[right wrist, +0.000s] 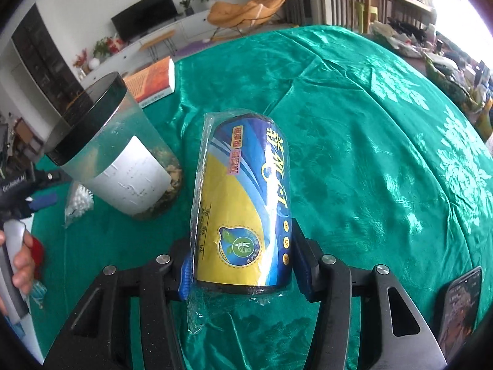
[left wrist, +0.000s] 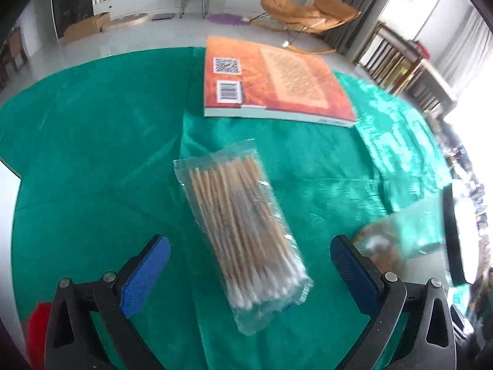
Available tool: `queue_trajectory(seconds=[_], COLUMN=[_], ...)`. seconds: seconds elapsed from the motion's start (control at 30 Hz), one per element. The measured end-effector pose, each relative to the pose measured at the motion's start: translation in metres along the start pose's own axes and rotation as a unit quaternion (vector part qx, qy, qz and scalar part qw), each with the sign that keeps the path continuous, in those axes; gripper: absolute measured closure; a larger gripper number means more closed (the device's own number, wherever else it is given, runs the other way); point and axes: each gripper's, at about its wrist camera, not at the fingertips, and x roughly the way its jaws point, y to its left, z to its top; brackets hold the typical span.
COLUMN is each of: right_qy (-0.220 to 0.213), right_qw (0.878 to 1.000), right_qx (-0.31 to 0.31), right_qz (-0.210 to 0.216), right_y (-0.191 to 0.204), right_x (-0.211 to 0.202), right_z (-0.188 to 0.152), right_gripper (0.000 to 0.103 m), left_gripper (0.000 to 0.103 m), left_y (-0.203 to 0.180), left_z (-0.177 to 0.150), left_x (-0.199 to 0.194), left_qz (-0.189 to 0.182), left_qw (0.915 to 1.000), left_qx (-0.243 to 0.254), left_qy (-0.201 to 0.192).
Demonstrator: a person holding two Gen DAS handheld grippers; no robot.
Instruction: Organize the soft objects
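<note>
A clear plastic pack of wooden cotton swabs (left wrist: 246, 231) lies on the green cloth (left wrist: 92, 123), its white tips toward me. My left gripper (left wrist: 249, 246) stands open over it, one blue pad on each side of the pack and clear of it. In the right wrist view, my right gripper (right wrist: 243, 265) is shut on a blue and yellow roll in clear wrap (right wrist: 243, 203), with its pads pressing the roll's near end from both sides. The swab pack (right wrist: 78, 200) shows at the left of that view, beside the left gripper (right wrist: 18, 191) held by a hand (right wrist: 21, 262).
An orange book (left wrist: 277, 80) lies at the far side of the cloth. A tall clear jar with a dark lid and white label (right wrist: 123, 160) stands between the swabs and the roll. A phone (right wrist: 462, 308) lies at the near right. A red item (left wrist: 38, 333) sits at the near left.
</note>
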Motion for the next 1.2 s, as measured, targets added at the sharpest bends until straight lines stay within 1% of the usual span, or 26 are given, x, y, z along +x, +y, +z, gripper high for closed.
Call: queue_trajectory(seconds=[0.07,0.1,0.13,0.17,0.2,0.23,0.27,0.3,0.33,0.4,0.47,0.53,0.63,0.7,0.73,0.8,0.87,0.9,0.93,0.97,1.03,1.07,1.1,1.13,1.17,1.2], right_qy=[-0.001,-0.003,-0.008,-0.017,-0.023,-0.032,-0.037,-0.041,-0.049,-0.075,-0.097,-0.109,-0.118,-0.117,-0.115,-0.103,-0.084,-0.072,-0.062,-0.051,-0.019,-0.007,0.005,0.015,0.027,0.043], right_qw=[1.0,1.0,1.0,0.999,0.999,0.998,0.997,0.996,0.994,0.992,0.992,0.992,0.989,0.984,0.981,0.974,0.965,0.957,0.95,0.943,0.923,0.915,0.908,0.903,0.897,0.891], right_qx=[0.008,0.013,0.02,0.031,0.04,0.055,0.068,0.079,0.091,0.093,0.071,0.043,0.011,-0.011,-0.018,-0.036,-0.061,-0.079,-0.093,-0.108,-0.144,-0.162,-0.179,-0.191,-0.204,-0.216], right_qz=[0.003,0.005,0.007,0.009,0.011,0.016,0.021,0.029,0.035,0.035,0.031,0.046,0.088,0.135,0.155,0.197,0.243,0.27,0.291,0.311,0.356,0.37,0.379,0.385,0.392,0.397], right_y=[-0.001,-0.003,-0.006,-0.009,-0.012,-0.016,-0.019,-0.021,-0.024,-0.021,-0.01,0.01,0.051,0.089,0.105,0.146,0.192,0.223,0.248,0.272,0.333,0.36,0.386,0.405,0.426,0.444], right_x=[0.0,-0.002,-0.003,-0.004,-0.006,-0.006,-0.007,-0.008,-0.013,-0.033,-0.059,-0.089,-0.13,-0.154,-0.161,-0.174,-0.183,-0.187,-0.189,-0.192,-0.195,-0.195,-0.194,-0.192,-0.189,-0.182], right_z=[0.001,0.003,0.006,0.009,0.011,0.014,0.017,0.02,0.022,0.024,0.024,0.023,0.014,0.002,-0.003,-0.018,-0.033,-0.044,-0.053,-0.062,-0.087,-0.099,-0.112,-0.124,-0.136,-0.147], right_gripper=[0.049,0.049,0.049,0.049,0.049,0.049,0.049,0.049,0.05,0.05,0.05,0.05,0.05,0.05,0.05,0.05,0.05,0.05,0.05,0.05,0.05,0.049,0.049,0.048,0.042,0.038], left_gripper=[0.0,0.001,0.002,0.012,0.019,0.046,0.057,0.062,0.064,0.064,0.065,0.065,0.064,0.064,0.064,0.064,0.064,0.064,0.064,0.064,0.063,0.059,0.053,0.029,0.004,0.0], left_y=[0.0,-0.001,-0.006,-0.011,-0.017,-0.025,-0.03,-0.031,-0.027,-0.019,-0.006,0.011,0.042,0.074,0.096,0.143,0.196,0.219,0.245,0.266,0.306,0.323,0.34,0.353,0.365,0.373], left_z=[-0.001,-0.005,-0.007,-0.011,-0.015,-0.021,-0.025,-0.027,-0.03,-0.034,-0.04,-0.05,-0.073,-0.089,-0.1,-0.123,-0.149,-0.161,-0.174,-0.187,-0.212,-0.223,-0.233,-0.24,-0.246,-0.252], left_x=[0.019,0.026,0.023,0.023,0.022,0.017,0.013,0.01,0.003,-0.016,-0.05,-0.089,-0.153,-0.197,-0.22,-0.263,-0.3,-0.315,-0.327,-0.337,-0.347,-0.349,-0.349,-0.345,-0.343,-0.342], left_qz=[0.015,0.028,0.04,0.041,0.055,0.053,0.05,0.036,0.007,-0.027,-0.067,-0.111,-0.144,-0.153,-0.149,-0.121,-0.073,-0.043,-0.001,0.032,0.077,0.096,0.122,0.139,0.152,0.161], left_qw=[0.9994,0.999,0.9989,0.9985,0.9971,0.9951,0.9935,0.9938,0.9954,0.9964,0.9951,0.991,0.9847,0.9822,0.9822,0.9838,0.9859,0.9864,0.9863,0.9852,0.9829,0.9813,0.9785,0.9761,0.9732,0.969], left_qx=[-0.002,0.0,0.017,0.033,0.053,0.083,0.102,0.105,0.096,0.08,0.065,0.056,0.053,0.043,0.036,0.022,0.005,-0.001,-0.006,-0.013,-0.035,-0.048,-0.062,-0.073,-0.086,-0.102], left_qy=[0.03,0.036,0.018,0.013,0.007,-0.01,-0.013,-0.008,-0.004,-0.013,-0.033,-0.05,-0.082,-0.099,-0.109,-0.131,-0.151,-0.158,-0.165,-0.168,-0.164,-0.16,-0.154,-0.15,-0.15,-0.157])
